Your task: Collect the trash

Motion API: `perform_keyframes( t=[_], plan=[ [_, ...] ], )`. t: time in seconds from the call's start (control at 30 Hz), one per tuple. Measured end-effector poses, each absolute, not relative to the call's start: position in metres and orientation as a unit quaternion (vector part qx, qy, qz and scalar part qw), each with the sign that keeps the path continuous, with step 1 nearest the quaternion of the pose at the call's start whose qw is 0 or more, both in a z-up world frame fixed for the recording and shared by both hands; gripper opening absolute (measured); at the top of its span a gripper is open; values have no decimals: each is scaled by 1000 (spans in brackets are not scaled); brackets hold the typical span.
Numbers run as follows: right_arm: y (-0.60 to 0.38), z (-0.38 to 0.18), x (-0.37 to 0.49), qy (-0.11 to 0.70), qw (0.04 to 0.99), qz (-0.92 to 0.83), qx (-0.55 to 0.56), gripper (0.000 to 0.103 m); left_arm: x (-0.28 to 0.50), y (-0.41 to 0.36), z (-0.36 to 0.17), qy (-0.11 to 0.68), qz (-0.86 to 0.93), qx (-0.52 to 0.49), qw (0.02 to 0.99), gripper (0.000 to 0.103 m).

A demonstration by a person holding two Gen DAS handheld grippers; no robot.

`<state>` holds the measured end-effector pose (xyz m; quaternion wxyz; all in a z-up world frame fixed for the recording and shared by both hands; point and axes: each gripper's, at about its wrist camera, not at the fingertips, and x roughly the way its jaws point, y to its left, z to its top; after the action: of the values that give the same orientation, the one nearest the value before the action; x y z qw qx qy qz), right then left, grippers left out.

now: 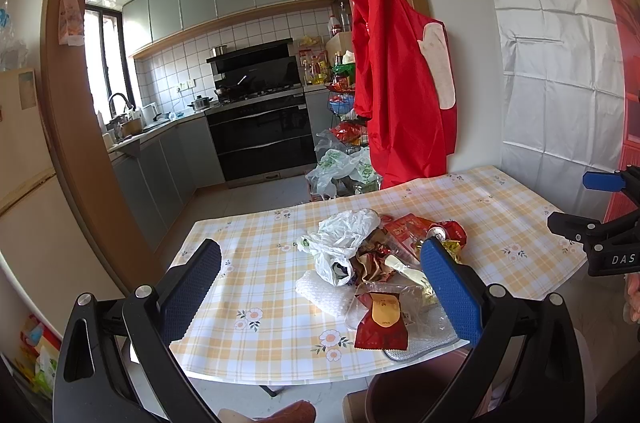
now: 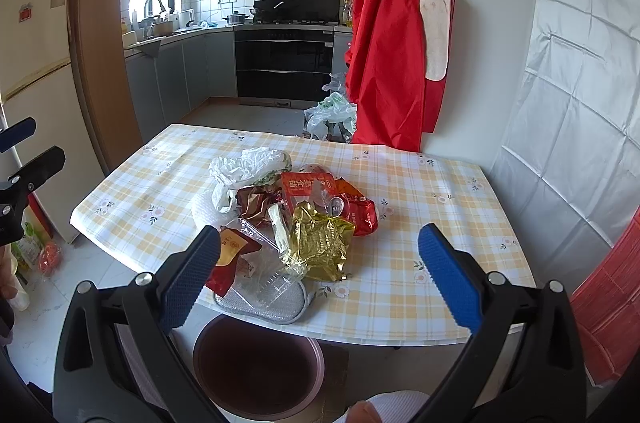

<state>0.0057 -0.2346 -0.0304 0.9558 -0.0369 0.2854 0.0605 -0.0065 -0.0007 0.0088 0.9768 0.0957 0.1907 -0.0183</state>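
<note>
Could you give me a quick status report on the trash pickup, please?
Left gripper and right gripper open, empty, short of the table. Trash pile untouched on the tablecloth. Bin below the near edge. Nothing in the way.

Trash pile (image 2: 288, 219) on table (image 2: 420, 183), bin (image 2: 256, 363) below near edge.

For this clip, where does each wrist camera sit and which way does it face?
Left wrist view: behind the open left gripper, facing across the table toward the kitchen; the right gripper shows at the right edge.
Right wrist view: behind the open right gripper, above the bin, facing the same way; the left gripper shows at the left edge.
Shared: the trash pile, the table and the red apron.
</note>
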Motion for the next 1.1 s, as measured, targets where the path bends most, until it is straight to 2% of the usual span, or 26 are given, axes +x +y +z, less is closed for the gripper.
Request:
perform_keyframes(
  t=[0.33, 0.53, 0.77, 1.0, 1.1],
  plan=[
    [-231, -33, 8, 289, 955, 62, -37, 97, -3, 5, 3, 191, -31, 88, 977, 98],
    [-232, -50, 12, 286, 956, 60, -33, 97, -5, 25, -14, 147, -39, 36, 988, 98],
    [-241, -108, 33, 317, 947, 54, -3, 97, 27, 42, -75, 247, -18, 29, 969, 98],
    [-244, -165, 60, 382, 922, 66, 18, 97, 61, 31, -136, 318, -38, 44, 946, 97],
    [-242, -179, 66, 388, 920, 51, 6, 97, 80, 14, -153, 341, -74, 50, 936, 92]
  ],
)
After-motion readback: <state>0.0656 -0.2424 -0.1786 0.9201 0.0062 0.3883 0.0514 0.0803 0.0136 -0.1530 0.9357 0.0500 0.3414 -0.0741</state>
